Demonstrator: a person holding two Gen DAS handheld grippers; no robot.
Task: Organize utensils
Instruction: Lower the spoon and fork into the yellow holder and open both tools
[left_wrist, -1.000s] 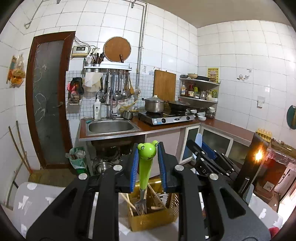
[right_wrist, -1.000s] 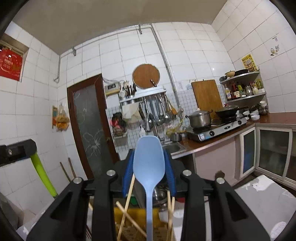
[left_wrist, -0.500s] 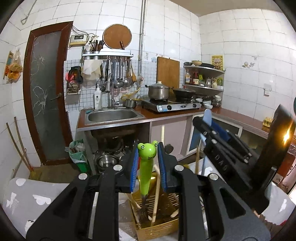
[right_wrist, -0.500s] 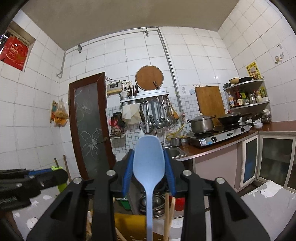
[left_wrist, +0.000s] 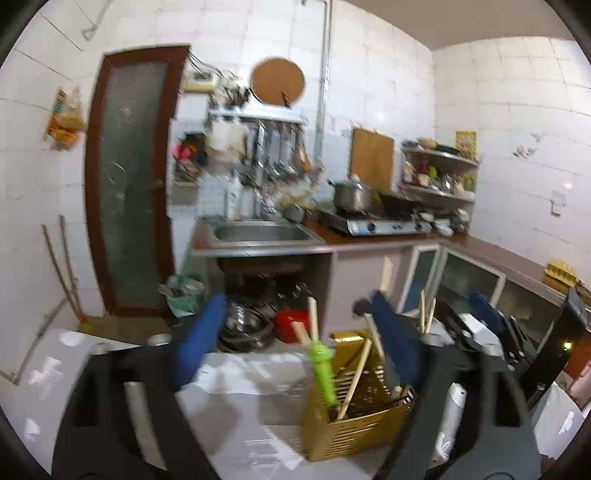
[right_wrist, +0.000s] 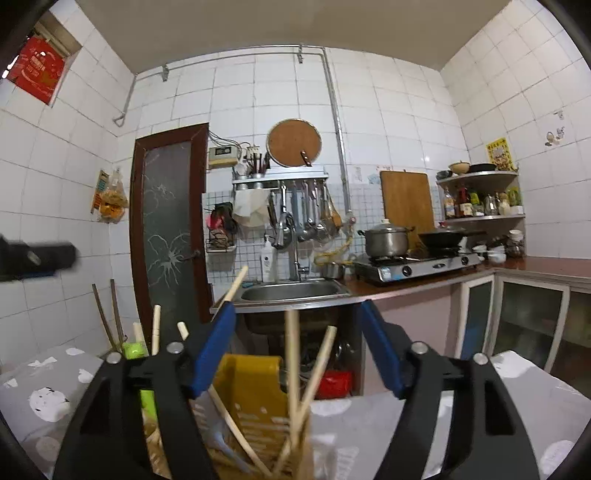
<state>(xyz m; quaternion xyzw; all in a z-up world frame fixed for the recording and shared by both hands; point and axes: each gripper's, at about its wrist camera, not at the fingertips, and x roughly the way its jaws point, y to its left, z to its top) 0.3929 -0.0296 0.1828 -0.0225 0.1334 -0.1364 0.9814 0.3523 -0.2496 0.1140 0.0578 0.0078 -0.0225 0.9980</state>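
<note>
L gripper (left_wrist: 299, 345) is wide open; its jaws have just been opening and the pads touch nothing. The green fork (left_wrist: 322, 373) stands free btw them, handle up and tilted left, tines down in the yellow basket (left_wrist: 354, 435). Wooden chopsticks (left_wrist: 354, 376) lean in the same basket beside the fork. Basket sits on a grey table (left_wrist: 236, 417) w/ white patches, near and right of centre in the left view; that view is motion-blurred.

R gripper (right_wrist: 297, 345) also stands open, jaws just been opening, pads clear of everything. Directly below and btw them is the basket again, chopsticks sticking up at angles. The blue spoon (right_wrist: 221, 441) lies low inside the basket, bowl end down, partly hidden by the left finger. Fork's green handle shows at the basket's left side, behind that finger.

Far side: sink (right_wrist: 291, 291) centre, stove w/ pot (right_wrist: 386, 240) to its right.
</note>
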